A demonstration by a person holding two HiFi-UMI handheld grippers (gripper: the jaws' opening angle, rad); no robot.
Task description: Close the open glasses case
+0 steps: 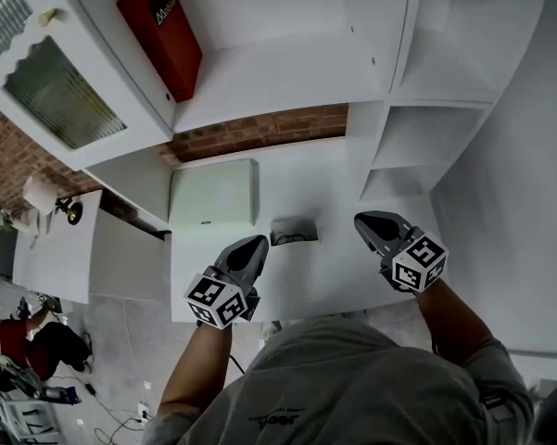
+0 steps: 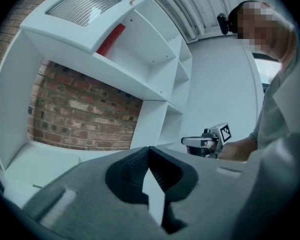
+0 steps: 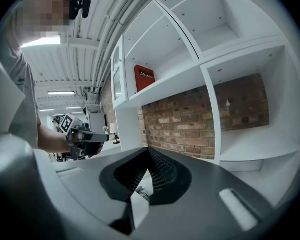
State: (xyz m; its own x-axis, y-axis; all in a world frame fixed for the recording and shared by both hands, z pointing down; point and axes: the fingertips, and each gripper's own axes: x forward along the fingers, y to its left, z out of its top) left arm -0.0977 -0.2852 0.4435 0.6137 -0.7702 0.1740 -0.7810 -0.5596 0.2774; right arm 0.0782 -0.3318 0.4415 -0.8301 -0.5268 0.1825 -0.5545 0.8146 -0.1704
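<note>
- Open glasses case [image 1: 294,232]: likely a light, stiff shell; press on the lid's free edge.
- Flanking it, left gripper [image 1: 253,248] and right gripper [image 1: 369,222], jaws pressed together, empty.

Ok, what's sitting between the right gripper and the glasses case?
Nothing. In the head view only bare white desktop separates the right gripper from the glasses case. The case lies nearer the left gripper.
</note>
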